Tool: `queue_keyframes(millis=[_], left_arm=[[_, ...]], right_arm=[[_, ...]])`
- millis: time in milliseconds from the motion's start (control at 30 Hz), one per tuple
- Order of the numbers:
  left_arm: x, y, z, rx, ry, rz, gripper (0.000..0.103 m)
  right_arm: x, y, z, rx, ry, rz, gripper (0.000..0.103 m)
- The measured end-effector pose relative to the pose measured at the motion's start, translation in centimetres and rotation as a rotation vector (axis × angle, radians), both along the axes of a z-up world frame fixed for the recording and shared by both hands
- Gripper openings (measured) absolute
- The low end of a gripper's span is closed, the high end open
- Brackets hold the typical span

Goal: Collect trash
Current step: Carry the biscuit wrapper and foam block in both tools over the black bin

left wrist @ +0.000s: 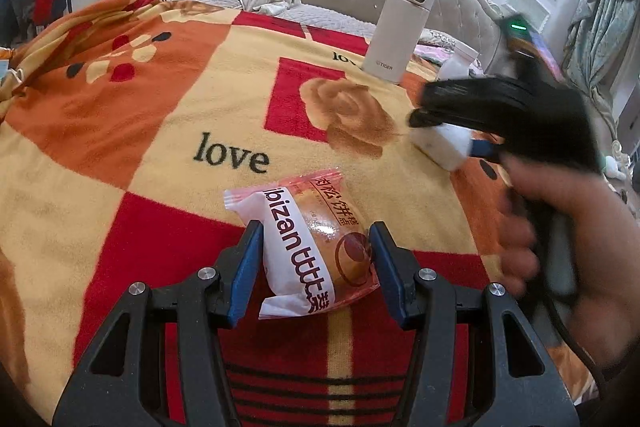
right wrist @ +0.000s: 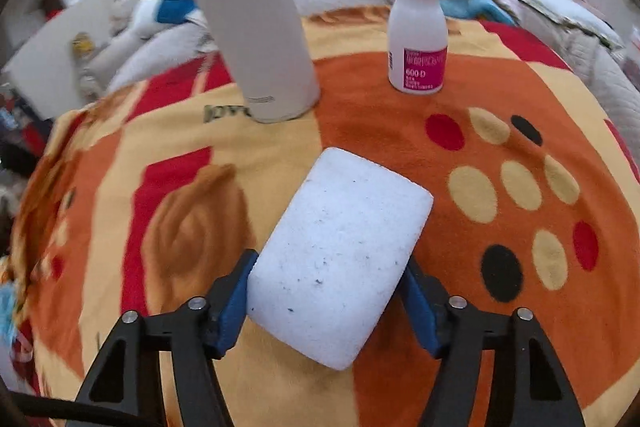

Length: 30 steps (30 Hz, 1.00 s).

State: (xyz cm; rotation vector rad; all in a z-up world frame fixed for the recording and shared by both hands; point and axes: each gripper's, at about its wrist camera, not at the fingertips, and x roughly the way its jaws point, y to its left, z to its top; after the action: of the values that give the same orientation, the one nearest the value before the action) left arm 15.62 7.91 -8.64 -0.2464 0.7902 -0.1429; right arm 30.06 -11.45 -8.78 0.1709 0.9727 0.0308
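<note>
On the patterned blanket (left wrist: 160, 131), the left gripper (left wrist: 316, 263) pinches a light, crinkly snack packet (left wrist: 308, 247) across its middle, while the right gripper (right wrist: 328, 303) squeezes a soft foam block (right wrist: 340, 251) by its near end.

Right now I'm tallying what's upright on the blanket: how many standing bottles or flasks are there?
2. The white flask stands at the blanket's far edge; the pill bottle with a magenta label stands to its right. Others may be hidden outside the views.
</note>
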Motion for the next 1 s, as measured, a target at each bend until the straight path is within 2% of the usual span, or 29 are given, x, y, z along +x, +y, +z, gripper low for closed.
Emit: queue_keyframes(millis=[167,300,367,433,533,600,700,800,1000], left_arm=[[0.1,0.0,0.0,0.004,0.002,-0.001,0.052],[0.1,-0.1,-0.1,0.015,0.004,-0.005,0.052],[0.0,-0.6,0.1,0.049,0.006,-0.015,0.052],[-0.8,-1.2,0.7,0.075,0.006,-0.051,0.052],[-3.5,-1.6,2.5,0.028,-0.010,-0.085,0.052],[-5.6,-2.7,3.9,0.027,-0.031,-0.132,0.052],[-7.6,-4.6,5.0,0.056,-0.048,-0.187,0.052],[-9.0,-6.7,5.7,0.134,-0.053,-0.191,0.052],[-10.4,-9.4,6.6,0.196,-0.060,-0.182,0.052]], right_arm=[[-6.2,-3.2,2.6,0.070,-0.148,0.147,0.065],[-12.1,-5.2,3.9,0.084,-0.193,0.304,0.066],[-14.1,-5.5,4.3,0.079,-0.218,0.341,0.066],[-16.4,-6.3,5.0,0.068,-0.247,0.346,0.067],[-19.1,-7.2,5.5,0.077,-0.258,0.339,0.067],[-20.4,-7.6,5.5,0.038,-0.248,0.329,0.068],[-22.6,-7.4,5.1,-0.056,-0.235,0.329,0.068],[-24.2,-7.4,4.7,-0.118,-0.233,0.335,0.068],[-25.8,-8.7,4.5,-0.111,-0.224,0.316,0.069]])
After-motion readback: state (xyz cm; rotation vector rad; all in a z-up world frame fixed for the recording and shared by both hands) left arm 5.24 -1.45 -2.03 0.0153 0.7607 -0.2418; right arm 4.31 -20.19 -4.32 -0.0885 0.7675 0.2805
